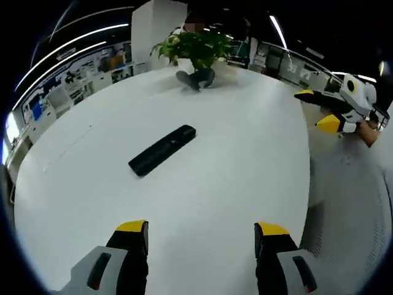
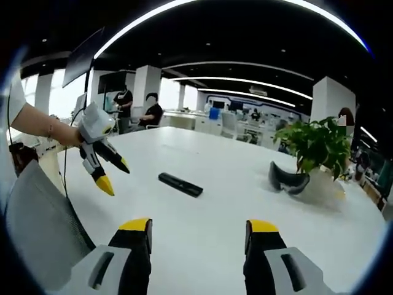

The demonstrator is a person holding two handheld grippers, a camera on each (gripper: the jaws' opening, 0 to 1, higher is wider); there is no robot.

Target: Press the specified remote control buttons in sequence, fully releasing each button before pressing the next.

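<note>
Remote control (image 1: 163,149) lies loose and alone on the white table (image 1: 233,184), well apart from both grippers. The left gripper (image 1: 201,236) and right gripper (image 2: 198,233) both hover wide open, holding nothing. A slanted jab could skid the slim remote instead of pressing a button, since nothing braces it.

remote (image 1: 162,149) matt black plastic; table (image 1: 245,178) smooth white, faint sheen; chair back (image 2: 37,227) grey mesh cloth.

I'm in an open-plan office: long ceiling light strips (image 2: 245,80), white pillars (image 2: 146,86), rows of desks with monitors (image 2: 215,104) behind. People (image 2: 150,110) sit at the far desks; big white counter (image 2: 215,203) with a potted plant (image 2: 319,147).
</note>
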